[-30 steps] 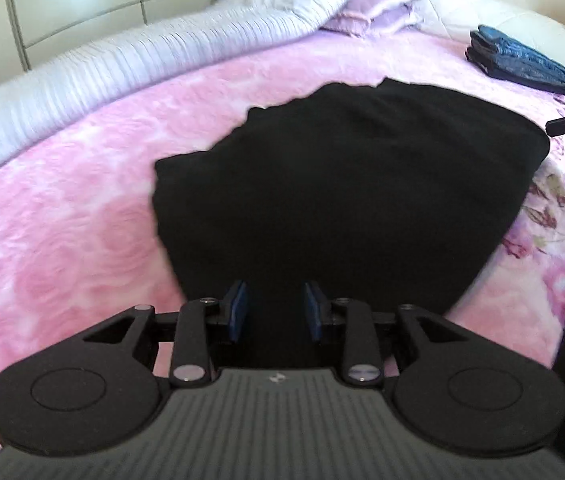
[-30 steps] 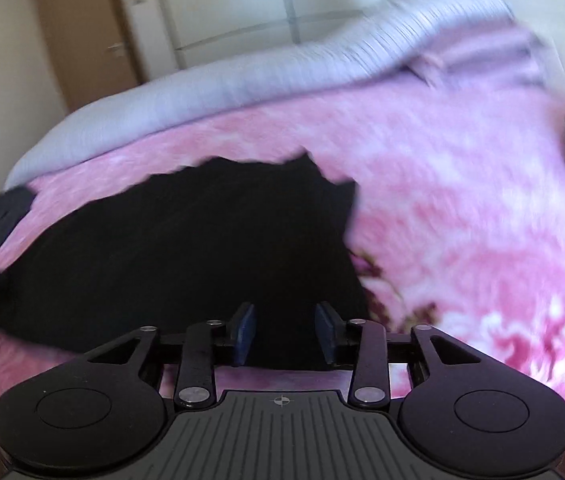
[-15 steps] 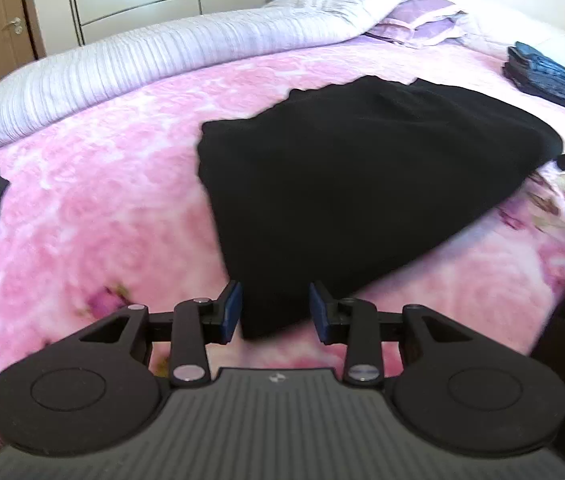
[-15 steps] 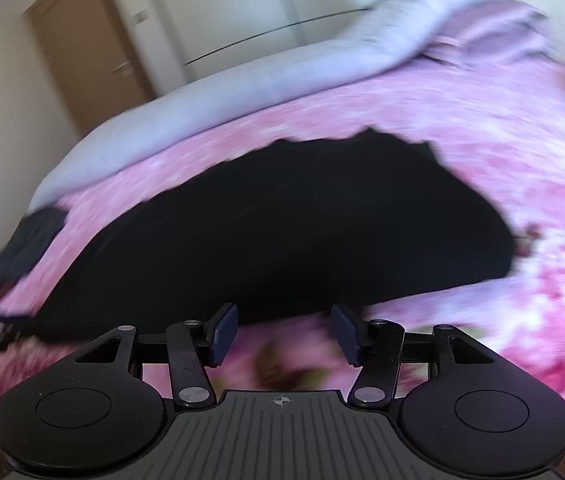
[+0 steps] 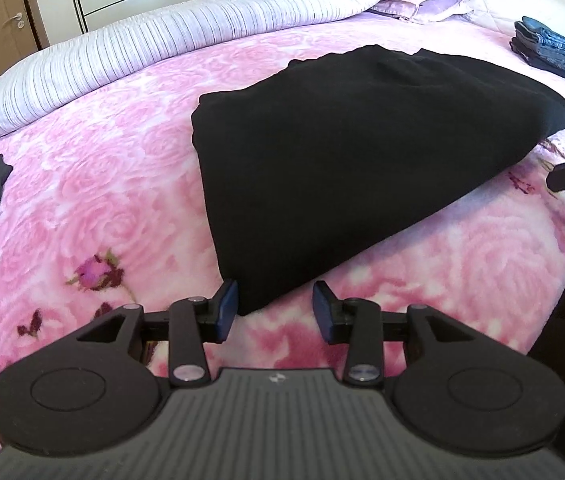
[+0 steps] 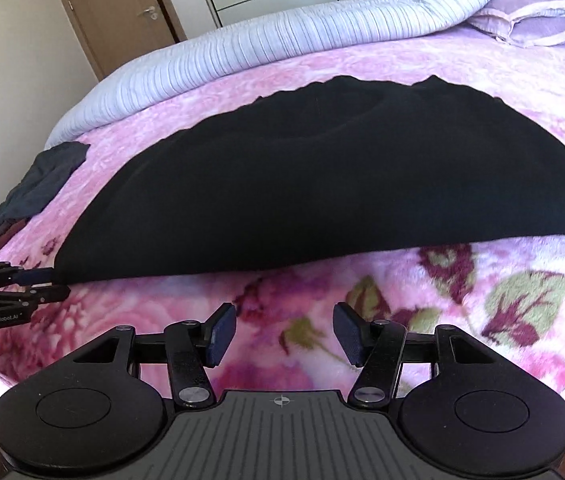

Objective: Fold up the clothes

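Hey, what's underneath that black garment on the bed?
The black garment lies flat on the pink floral blanket, which shows all around it. Whatever sits directly under the fabric is covered, so nothing else can be confirmed there.

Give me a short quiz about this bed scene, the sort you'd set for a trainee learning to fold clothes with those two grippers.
1. True or false: the left gripper is clamped on the black garment.
2. Multiple choice: what lies at the far right of the bed in the left wrist view? A) a stack of folded jeans B) a laundry basket C) a pair of shoes
3. Fill in: the black garment lies on a ____ floral blanket.

Key
1. False. Its jaws stand open, with the garment's near corner just ahead of them. The right gripper is open too, over bare blanket.
2. A, the stack of folded jeans.
3. Pink.
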Available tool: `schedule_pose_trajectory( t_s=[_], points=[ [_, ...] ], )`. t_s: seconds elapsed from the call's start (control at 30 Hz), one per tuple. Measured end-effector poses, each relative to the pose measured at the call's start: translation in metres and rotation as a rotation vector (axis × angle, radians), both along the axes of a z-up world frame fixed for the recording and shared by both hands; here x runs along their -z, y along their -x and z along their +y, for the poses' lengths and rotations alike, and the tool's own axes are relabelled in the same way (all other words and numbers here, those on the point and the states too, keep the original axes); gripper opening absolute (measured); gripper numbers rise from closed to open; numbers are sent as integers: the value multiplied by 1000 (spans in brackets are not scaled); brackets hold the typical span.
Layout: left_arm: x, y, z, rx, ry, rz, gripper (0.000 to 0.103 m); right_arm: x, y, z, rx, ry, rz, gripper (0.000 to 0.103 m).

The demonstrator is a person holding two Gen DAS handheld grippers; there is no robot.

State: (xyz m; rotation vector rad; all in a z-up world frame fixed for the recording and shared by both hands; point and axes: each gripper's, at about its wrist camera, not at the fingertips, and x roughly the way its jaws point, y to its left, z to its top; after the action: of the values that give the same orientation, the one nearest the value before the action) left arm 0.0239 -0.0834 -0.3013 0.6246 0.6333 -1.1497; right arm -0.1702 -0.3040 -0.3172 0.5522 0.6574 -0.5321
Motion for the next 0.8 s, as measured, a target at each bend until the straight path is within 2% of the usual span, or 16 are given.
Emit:
schedule_pose_trajectory(
  t_s=[0.2,0.37,0.4,0.5,0.53,0.6,0.63,0.73,0.8],
  points=[
    [0,2,-1,19,-22,-21,36,4,6,2,1,-11,0,58],
    [1,3,-1,26,-25,-38,37,3,9,3,-48,14,32,59],
    [1,4,-1,29,-28,-53,37,1,11,4,-63,74,65,59],
    [-2,20,4,62,-51,-204,42,-6,18,8,-108,255,165,59],
    [-1,29,8,93,-51,-291,44,-8,20,9,-122,315,198,59],
    [2,47,16,179,-31,-454,61,-12,25,12,-152,436,264,59],
    [4,53,18,226,-26,-523,63,-14,28,13,-170,500,301,59],
    [14,67,14,348,-45,-658,64,4,33,11,-296,764,520,60],
    [22,70,4,414,-76,-715,63,20,33,5,-390,885,613,60]
  ],
)
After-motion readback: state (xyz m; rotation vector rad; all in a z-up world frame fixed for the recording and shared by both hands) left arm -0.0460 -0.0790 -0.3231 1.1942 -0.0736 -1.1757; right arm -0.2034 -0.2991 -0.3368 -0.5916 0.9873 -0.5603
